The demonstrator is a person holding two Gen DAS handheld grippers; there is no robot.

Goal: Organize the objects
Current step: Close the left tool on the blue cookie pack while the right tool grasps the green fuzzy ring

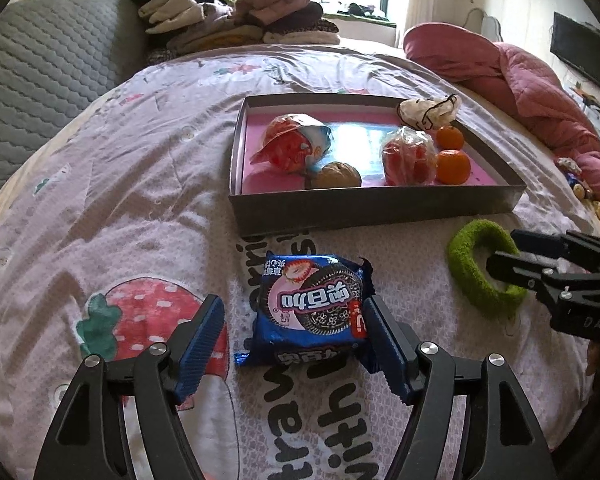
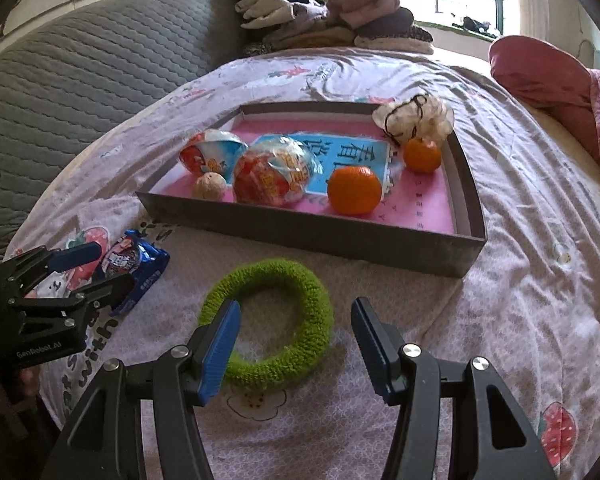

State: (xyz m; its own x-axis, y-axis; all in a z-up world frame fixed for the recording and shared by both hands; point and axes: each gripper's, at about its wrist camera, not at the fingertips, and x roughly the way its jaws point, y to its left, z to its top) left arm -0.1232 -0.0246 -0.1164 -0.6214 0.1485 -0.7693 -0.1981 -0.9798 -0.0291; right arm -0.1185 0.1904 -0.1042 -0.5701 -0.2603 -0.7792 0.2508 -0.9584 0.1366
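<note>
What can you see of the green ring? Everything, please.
The green ring is a fuzzy, knitted-looking loop, like a thick scrunchie, with an open centre. It lies flat on the strawberry-print bedspread, just in front of the grey box's near wall and apart from it. The right tool stands open over it: the left blue pad overlaps the ring's left rim, the right pad stands outside its right side. Whether a pad touches it is unclear. Nothing grips it.
</note>
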